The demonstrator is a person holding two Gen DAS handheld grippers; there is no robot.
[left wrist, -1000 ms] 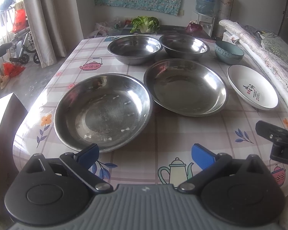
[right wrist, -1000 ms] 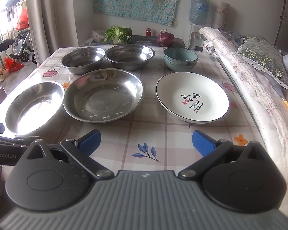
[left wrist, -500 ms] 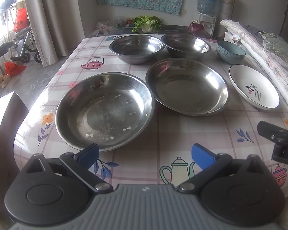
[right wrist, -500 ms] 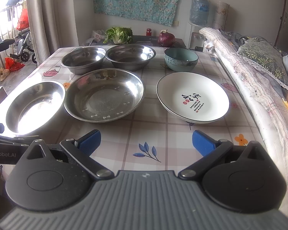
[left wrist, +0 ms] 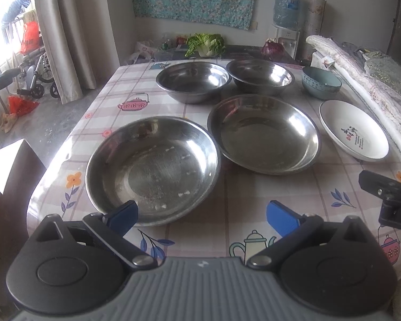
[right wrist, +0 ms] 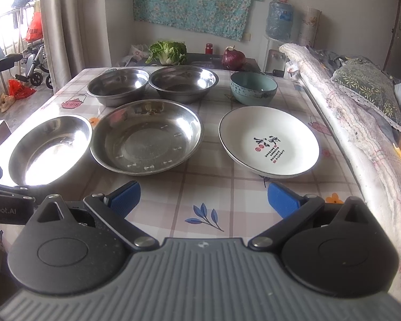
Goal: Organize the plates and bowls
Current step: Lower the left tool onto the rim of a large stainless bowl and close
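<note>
While both the left tongs [left wrist: 201, 212] and right tongs [right wrist: 203, 197] hang apart and empty over the near edge of the surface [right wrist: 208, 187], take the closest steel plate [left wrist: 152, 167] by its rim and nest it in the neighbouring steel plate [left wrist: 264, 139].

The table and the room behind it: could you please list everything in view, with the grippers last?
steel plates: 2, silver, near row, left and middle.
steel bowls: 2, silver, far row, side by side.
ceramic bowl: 1, teal, far right.
white plate: 1, white with printed characters, near right.
tablecloth: 1, checked, teapot and flower prints.
cabbage: 1, green, on the counter behind.
red onion: 1, purple, on the counter.
water bottle: 1, blue, on the dispenser.
wall cloth: 1, teal floral.
left gripper: blue jaws open, empty.
right gripper: blue jaws open, empty.
</note>
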